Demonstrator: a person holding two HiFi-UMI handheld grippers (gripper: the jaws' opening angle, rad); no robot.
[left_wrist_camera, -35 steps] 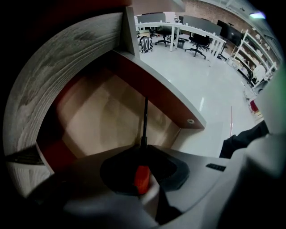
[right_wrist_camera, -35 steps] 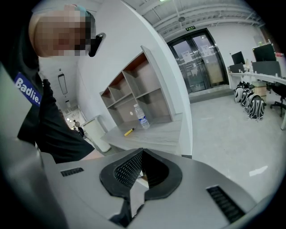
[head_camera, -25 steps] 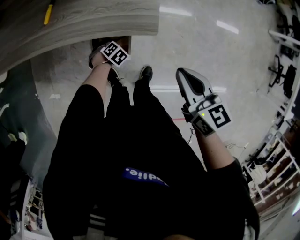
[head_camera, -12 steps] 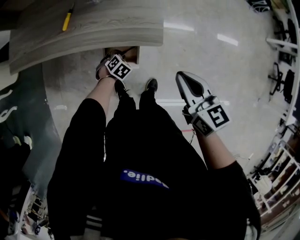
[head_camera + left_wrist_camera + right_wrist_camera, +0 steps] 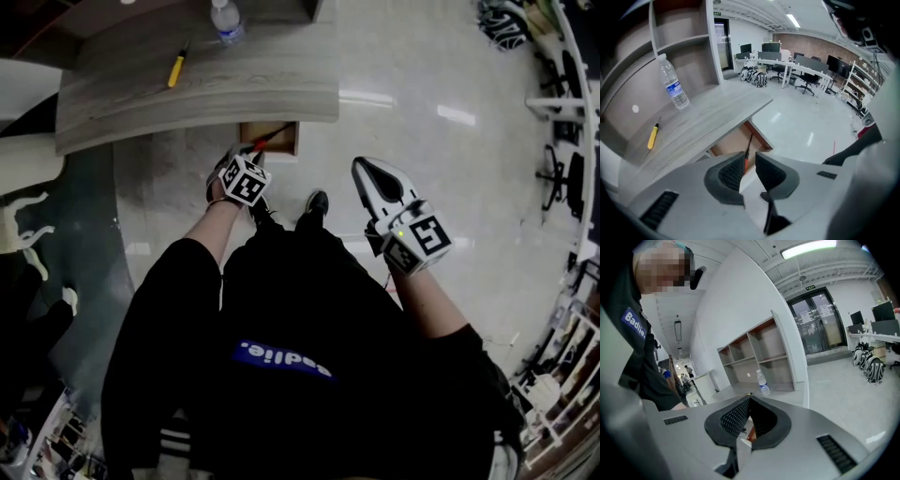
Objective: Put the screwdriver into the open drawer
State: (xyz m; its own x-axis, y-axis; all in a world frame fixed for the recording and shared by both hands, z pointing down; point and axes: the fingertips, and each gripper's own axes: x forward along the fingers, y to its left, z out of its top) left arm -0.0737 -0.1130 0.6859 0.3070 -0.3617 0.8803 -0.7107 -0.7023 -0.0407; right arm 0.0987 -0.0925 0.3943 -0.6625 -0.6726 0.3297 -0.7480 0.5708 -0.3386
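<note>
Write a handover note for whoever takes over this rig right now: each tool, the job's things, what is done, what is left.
Tools: the left tool has its jaws apart and clamps nothing, poised at the open drawer. The right tool has its jaws together, empty, held away from the desk.
Things: the orange-handled screwdriver lies in the drawer, handle end toward the left tool. A yellow screwdriver lies on the desk top, near a water bottle.
Done: one screwdriver appears to be in the drawer.
Left: pull the left tool back; check whether the yellow one also goes in.
</note>
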